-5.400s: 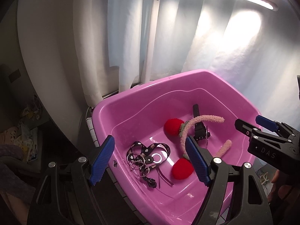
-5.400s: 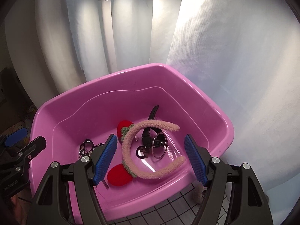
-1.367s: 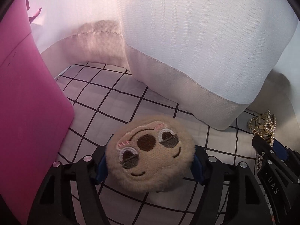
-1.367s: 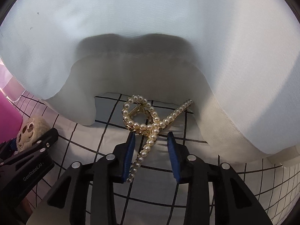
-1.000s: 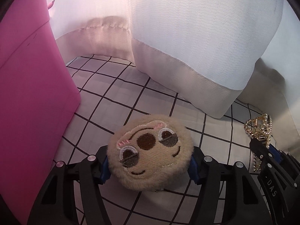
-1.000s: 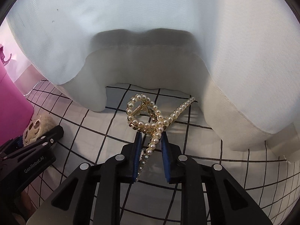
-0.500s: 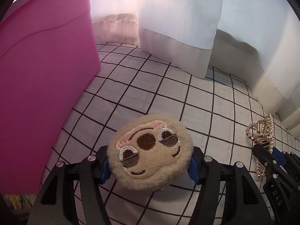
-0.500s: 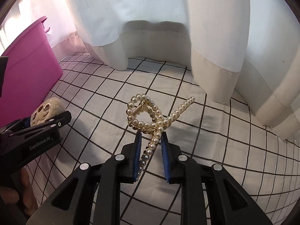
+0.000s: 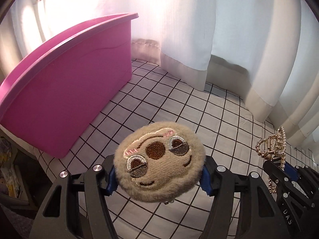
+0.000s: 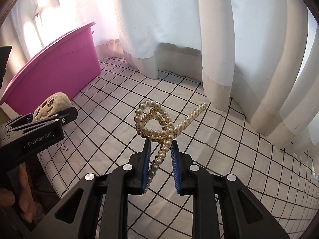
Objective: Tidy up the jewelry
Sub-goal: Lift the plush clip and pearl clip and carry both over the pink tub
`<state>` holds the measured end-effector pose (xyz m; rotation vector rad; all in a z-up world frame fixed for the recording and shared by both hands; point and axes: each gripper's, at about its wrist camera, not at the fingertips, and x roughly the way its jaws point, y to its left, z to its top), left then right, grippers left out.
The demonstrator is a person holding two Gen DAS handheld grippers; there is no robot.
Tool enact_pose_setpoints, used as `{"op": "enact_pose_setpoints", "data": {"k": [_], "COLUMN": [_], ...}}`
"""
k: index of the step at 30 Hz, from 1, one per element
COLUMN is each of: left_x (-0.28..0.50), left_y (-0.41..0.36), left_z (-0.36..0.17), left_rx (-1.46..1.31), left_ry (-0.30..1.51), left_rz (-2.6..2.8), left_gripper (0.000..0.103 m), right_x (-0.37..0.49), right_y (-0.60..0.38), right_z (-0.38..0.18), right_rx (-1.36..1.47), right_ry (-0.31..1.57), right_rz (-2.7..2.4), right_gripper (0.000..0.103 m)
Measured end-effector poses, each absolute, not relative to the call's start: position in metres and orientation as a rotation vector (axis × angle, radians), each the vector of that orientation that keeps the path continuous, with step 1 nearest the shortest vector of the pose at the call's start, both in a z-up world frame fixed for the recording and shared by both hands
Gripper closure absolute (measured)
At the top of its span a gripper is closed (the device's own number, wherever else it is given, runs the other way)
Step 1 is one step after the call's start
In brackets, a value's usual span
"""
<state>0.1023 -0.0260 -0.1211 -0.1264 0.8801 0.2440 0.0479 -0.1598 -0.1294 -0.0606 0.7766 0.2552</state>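
- The left gripper (image 9: 158,177) has its jaws clamped on a round, tan plush charm with an embroidered sloth-like face (image 9: 159,164); the blue pads press its two sides, and the face looks up at the left wrist camera.
- A short ball chain (image 10: 62,147) hangs below the plush charm, seen in the right wrist view over the cloth.
- The right gripper (image 10: 160,155) has its jaws drawn narrow around the lower stem of a gold hair claw clip set with cream pearls in a looped ribbon shape (image 10: 159,123); the loop and one pearl tail stick out past the fingertips, held above the surface.
- In the left wrist view the same pearl clip (image 9: 274,145) shows at the right edge, above the right gripper (image 9: 279,169), so the two grippers sit side by side, apart.
- Beneath both lies a white cloth with a black grid pattern (image 10: 229,139) covering the worktop.
- Further back on the left stands a magenta plastic tub (image 9: 65,99) on the cloth, its inside hidden from both cameras.
- Behind everything hang white curtains with cream hems (image 10: 215,49), their hems meeting the cloth; bright light glows through above the tub.
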Motion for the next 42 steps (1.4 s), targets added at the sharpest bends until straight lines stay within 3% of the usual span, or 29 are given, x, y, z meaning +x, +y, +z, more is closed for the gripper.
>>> {"op": "enact_pose_setpoints", "data": {"k": [17, 34, 42], "left_x": [0.038, 0.077, 0.101], "left_y": [0.03, 0.17, 0.227], "left_z": [0.003, 0.027, 0.023], "left_rx": [-0.19, -0.218, -0.231], "left_ry": [0.646, 0.638, 0.67], "left_rz": [0.449, 0.564, 0.561], "left_gripper": [0.042, 0.042, 0.042], "right_x": [0.03, 0.105, 0.145], "right_y": [-0.077, 0.077, 0.132], "right_z": [-0.008, 0.049, 0.047], "right_rx": [-0.163, -0.215, -0.238], "right_ry": [0.536, 0.471, 0.527], "right_rz": [0.541, 0.661, 0.684], "right_gripper": [0.083, 0.083, 0.083]}}
